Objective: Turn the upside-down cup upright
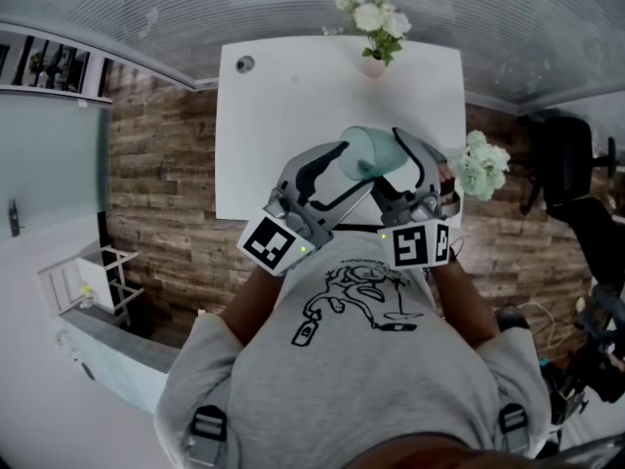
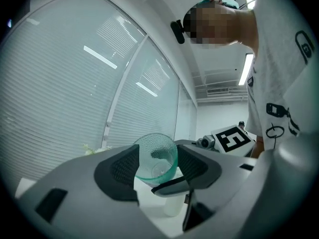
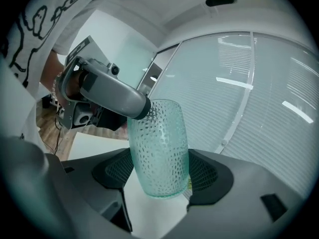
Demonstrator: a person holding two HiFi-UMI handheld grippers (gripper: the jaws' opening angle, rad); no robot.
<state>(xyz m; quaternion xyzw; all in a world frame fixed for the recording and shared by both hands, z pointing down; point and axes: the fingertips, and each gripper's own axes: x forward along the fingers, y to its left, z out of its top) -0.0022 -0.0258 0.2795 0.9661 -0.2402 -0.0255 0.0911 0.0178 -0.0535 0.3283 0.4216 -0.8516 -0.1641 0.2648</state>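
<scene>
The right gripper [image 3: 160,172] has its fingers [image 3: 205,172] clenched on the cup [image 3: 159,148], with pads pressed to both sides of the dimpled teal glass near its rounded end. The left gripper [image 2: 158,164] is released: its fingers [image 2: 123,167] stand apart with the cup's end showing between them. In the right gripper view one left fingertip lies against the cup's far end. The cup is off the counter [image 1: 293,115], held in the air over its near right part, between the two grippers. A vase of flowers [image 1: 376,18] stands at the counter's far edge, another bunch [image 1: 483,164] at its right edge
</scene>
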